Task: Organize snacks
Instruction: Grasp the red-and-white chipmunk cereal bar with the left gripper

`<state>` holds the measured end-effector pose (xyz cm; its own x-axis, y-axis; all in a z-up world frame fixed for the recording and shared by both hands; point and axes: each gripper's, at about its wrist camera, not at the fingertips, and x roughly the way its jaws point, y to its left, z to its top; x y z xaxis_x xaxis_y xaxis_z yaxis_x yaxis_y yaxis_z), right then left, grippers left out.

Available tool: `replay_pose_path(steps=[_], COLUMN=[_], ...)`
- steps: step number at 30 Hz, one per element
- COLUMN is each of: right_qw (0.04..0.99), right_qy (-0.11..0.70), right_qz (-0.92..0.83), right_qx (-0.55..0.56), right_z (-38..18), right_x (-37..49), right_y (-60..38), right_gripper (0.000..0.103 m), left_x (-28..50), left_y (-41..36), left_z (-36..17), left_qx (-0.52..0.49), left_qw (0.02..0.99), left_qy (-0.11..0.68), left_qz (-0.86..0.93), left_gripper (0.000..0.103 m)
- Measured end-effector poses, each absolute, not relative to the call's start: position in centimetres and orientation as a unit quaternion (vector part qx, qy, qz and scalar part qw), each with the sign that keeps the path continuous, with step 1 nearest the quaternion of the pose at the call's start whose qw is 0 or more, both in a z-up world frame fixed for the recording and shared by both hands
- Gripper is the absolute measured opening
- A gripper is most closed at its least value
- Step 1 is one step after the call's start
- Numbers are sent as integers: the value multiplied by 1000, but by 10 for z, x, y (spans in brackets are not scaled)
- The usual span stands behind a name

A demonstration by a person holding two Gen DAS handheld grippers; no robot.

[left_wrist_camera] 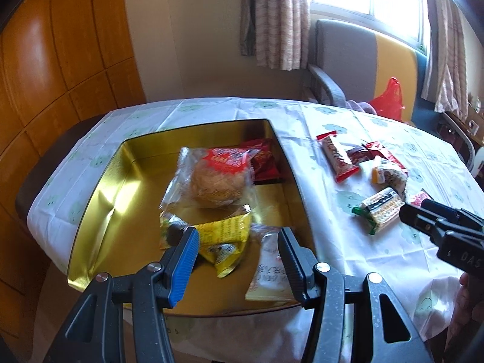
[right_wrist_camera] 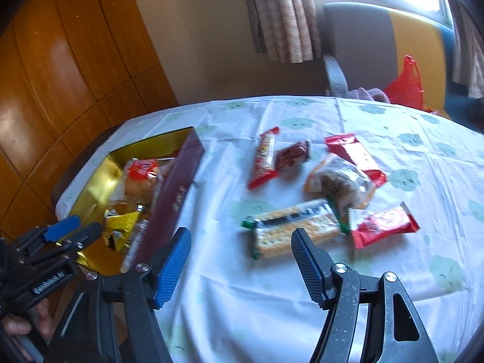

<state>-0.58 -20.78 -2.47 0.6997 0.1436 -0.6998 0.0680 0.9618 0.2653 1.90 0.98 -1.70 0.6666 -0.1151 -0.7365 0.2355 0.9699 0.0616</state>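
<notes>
Plainly, the risk sits with the right gripper [right_wrist_camera: 240,260], whose jaws stand wide and empty over the tablecloth [right_wrist_camera: 242,302], near the cracker packet [right_wrist_camera: 295,230] with green ends. That packet lies flat and its far right end touches the red wrapper [right_wrist_camera: 384,227]; I judge a low, slanted pinch could skid it along the cloth or drag the red wrapper with it. Its film looks slick, so a grip on one end may let it swing and slip on the way left to the gold box [left_wrist_camera: 99,199].

Further off lie a red bar [right_wrist_camera: 264,160], a dark red packet [right_wrist_camera: 292,154] and a clear bag of snacks [right_wrist_camera: 345,181], all loose on the table.

The left gripper [left_wrist_camera: 239,248] hangs with jaws wide and empty over the near part of the box, above the yellow packet [left_wrist_camera: 225,239]; beyond that lies a bun in clear wrap [left_wrist_camera: 211,178]. Both grippers meeting at the box wall could collide.
</notes>
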Motion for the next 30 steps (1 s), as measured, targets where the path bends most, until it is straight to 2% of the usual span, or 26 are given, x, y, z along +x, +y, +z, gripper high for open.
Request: replay_pose_path(steps=[13,17,30], right_qw=[900,897,891], right_qy=[401,402,407], right_qz=[-55,-68,-85], right_qx=[163,170,182], right_z=[-48,-52,-60], right_x=[-30,-35,-36], right_y=[-267,-282,-312], right_gripper=[70,70,74], left_x=[65,93,172], left_y=[-76,-102,-166], left_z=[0,-11,-59], left_qx=[86,78,64], left_qw=[883,869,836], left_qy=[417,444,497], left_qz=[-199,-203,-224], left_gripper=[52,46,45])
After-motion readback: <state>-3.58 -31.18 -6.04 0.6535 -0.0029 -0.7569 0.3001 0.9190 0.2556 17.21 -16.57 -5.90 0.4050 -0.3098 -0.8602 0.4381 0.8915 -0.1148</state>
